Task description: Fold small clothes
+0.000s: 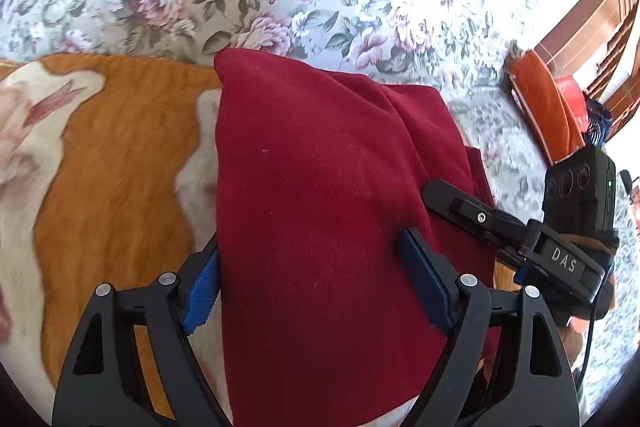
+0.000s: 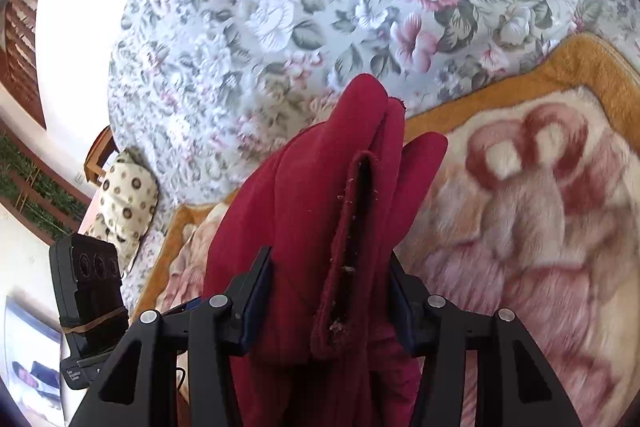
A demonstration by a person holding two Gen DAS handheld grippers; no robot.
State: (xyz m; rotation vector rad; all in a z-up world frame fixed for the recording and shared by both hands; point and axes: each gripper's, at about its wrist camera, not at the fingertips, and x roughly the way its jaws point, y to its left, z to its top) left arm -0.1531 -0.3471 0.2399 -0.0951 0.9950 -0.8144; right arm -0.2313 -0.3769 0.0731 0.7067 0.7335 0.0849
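garment: red cloth bunched, lifted over blanket | left gripper: clamped on it | right gripper, at 3 o'clock: clamped on it | progress: partly folded, laying-down left

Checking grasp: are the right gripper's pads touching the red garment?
Touching. Right wrist view: red garment bunched between the right gripper, both pads pressed against it.

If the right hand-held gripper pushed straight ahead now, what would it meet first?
The dark red garment bunched between the right hand-held gripper fingers; beyond it probably the orange-bordered plush blanket, though depth is unclear.
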